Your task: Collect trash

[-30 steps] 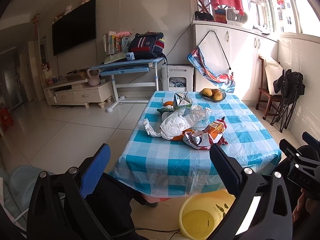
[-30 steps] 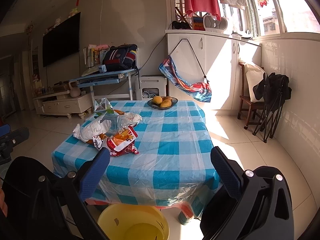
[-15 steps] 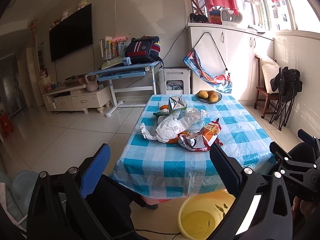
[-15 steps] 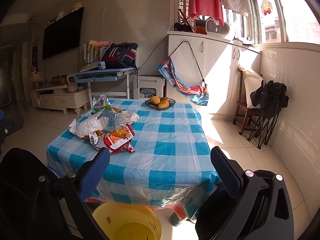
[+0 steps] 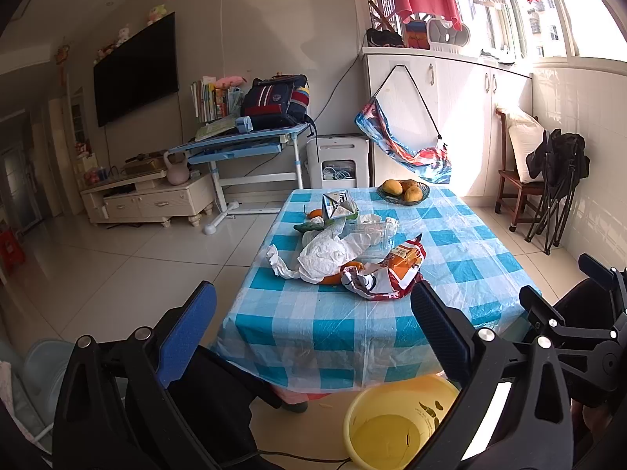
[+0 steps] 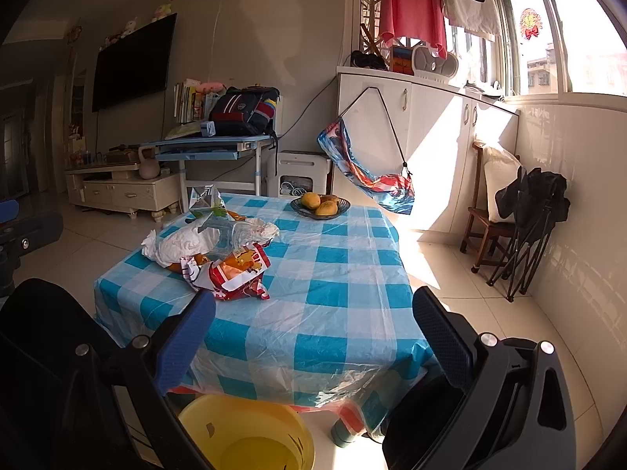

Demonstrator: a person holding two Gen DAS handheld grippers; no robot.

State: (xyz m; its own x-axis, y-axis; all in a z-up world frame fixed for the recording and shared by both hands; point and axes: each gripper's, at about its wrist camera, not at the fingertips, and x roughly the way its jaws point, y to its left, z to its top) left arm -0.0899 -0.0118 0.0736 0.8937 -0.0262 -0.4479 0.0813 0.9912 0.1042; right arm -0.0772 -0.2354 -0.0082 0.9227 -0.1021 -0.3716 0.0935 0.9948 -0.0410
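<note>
- Left wrist view: the left gripper [image 5: 313, 313] hangs short of the table [image 5: 337, 337], jaws spread wide and holding nothing. The trash lies ahead of and above the gap between them, toward the right finger.
- Nearest the jaws is the red and orange snack bag [image 5: 386, 274], just beyond the right fingertip. Behind it sit a crumpled white plastic bag [image 5: 325, 252], a clear plastic bottle [image 5: 372, 231] lying on its side, and a folded carton [image 5: 336, 204] farther back.
- Handling, as I judge it: all of it looks light. The snack bag is crinkly and slick, so a raised fold near its torn end should hold better than the flat face. The white bag is soft and will bunch. The bottle is thin and would dent or roll.
- The yellow bin [image 5: 395, 423] stands on the floor below the right finger, tucked by the table's near edge. The right gripper [image 5: 568, 313] is off to the right.
- Right wrist view: the right gripper [image 6: 313, 313] also has its jaws wide apart and empty. The snack bag [image 6: 235, 274] sits just past the left fingertip, with the white plastic bag [image 6: 184, 244] beyond it.
- The tablecloth between the jaws is bare, so there is room to come in from the near edge. The fruit bowl [image 6: 320, 205] lies well back, and the bin [image 6: 247, 434] is below the left finger.
</note>
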